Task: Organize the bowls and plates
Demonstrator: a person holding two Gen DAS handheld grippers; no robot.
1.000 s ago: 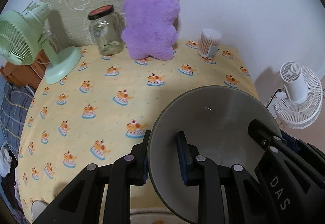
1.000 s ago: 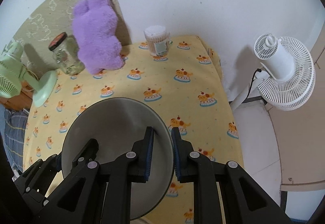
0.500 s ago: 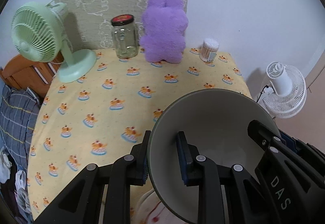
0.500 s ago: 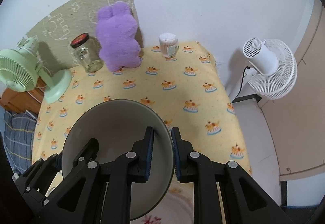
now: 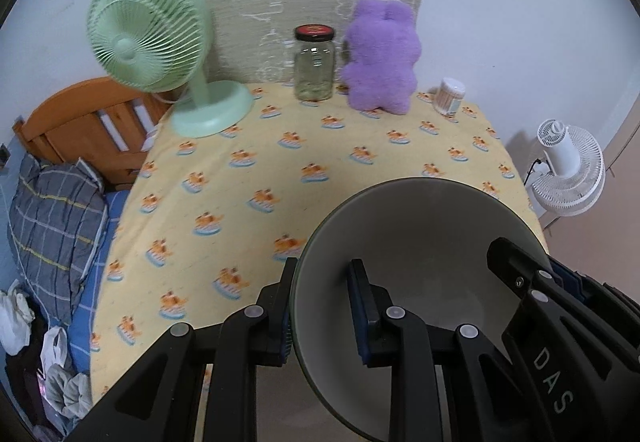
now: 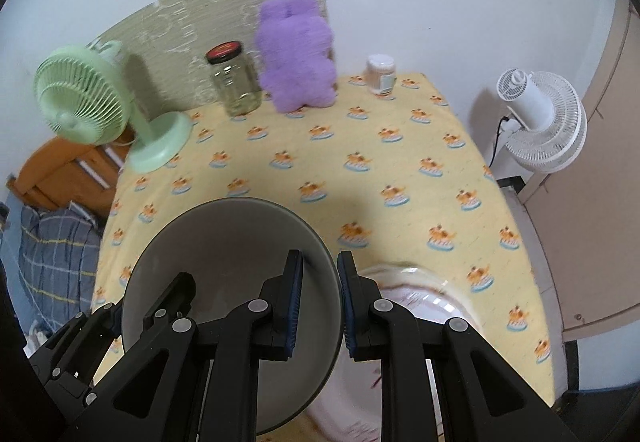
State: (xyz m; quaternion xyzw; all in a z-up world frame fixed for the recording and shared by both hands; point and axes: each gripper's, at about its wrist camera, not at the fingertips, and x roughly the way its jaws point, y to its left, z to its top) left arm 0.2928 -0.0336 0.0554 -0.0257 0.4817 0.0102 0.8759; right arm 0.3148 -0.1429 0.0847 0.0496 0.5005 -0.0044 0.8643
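Observation:
A grey bowl [image 5: 424, 242] with a pale inside is held above the table by both grippers. My left gripper [image 5: 322, 306] is shut on its left rim. My right gripper [image 6: 320, 302] is shut on its right rim; the bowl also shows in the right wrist view [image 6: 228, 242]. The right gripper's body [image 5: 560, 330] shows at the bowl's right side in the left wrist view. Under the bowl, a white plate [image 6: 424, 290] with a pink pattern lies on the table, partly hidden and blurred.
The table has a yellow cloth [image 5: 320, 169]. At its back stand a green fan [image 5: 152, 41], a glass jar [image 5: 314, 61], a purple plush toy [image 5: 380, 53] and a cotton-swab tub [image 5: 450, 95]. A white floor fan [image 6: 540, 117] stands right; a bed [image 5: 52, 201] lies left.
Both grippers have risen and pulled back with the bowl, so more of the table shows. The patterned plate has come into view beneath the bowl.

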